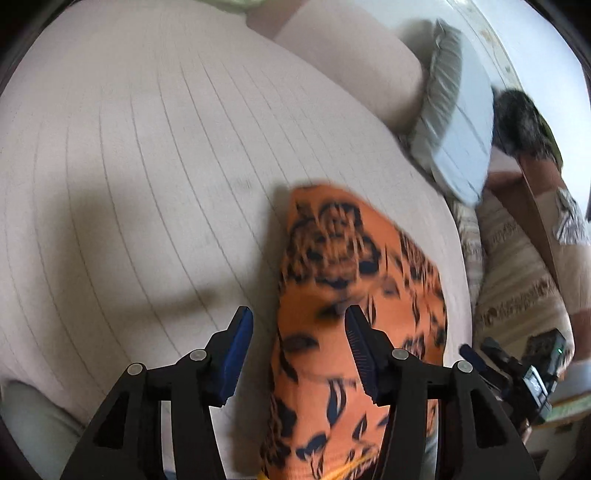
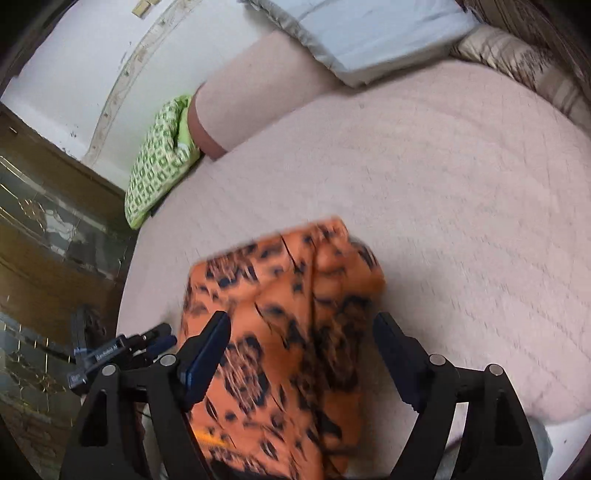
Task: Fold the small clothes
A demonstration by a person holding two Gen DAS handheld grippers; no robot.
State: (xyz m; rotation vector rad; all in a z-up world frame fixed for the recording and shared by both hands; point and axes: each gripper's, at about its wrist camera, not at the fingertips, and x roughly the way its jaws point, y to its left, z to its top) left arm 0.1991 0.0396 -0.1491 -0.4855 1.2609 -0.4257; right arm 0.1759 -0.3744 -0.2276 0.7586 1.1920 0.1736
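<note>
Behind orange garment (image 2: 280, 332): blue pillow (image 2: 369, 33); green cushion (image 2: 159, 162)

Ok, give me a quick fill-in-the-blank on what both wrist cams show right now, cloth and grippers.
1. The garment on the bed cover is ____ with a black pattern.
2. The left gripper has its jaws ____, with nothing pinched between the pads.
3. In the right wrist view, the right gripper stands open above the ____.
4. Against the wall at the left of the right wrist view lies a ____ and white patterned cushion.

Missing words: orange; open; garment; green
</note>
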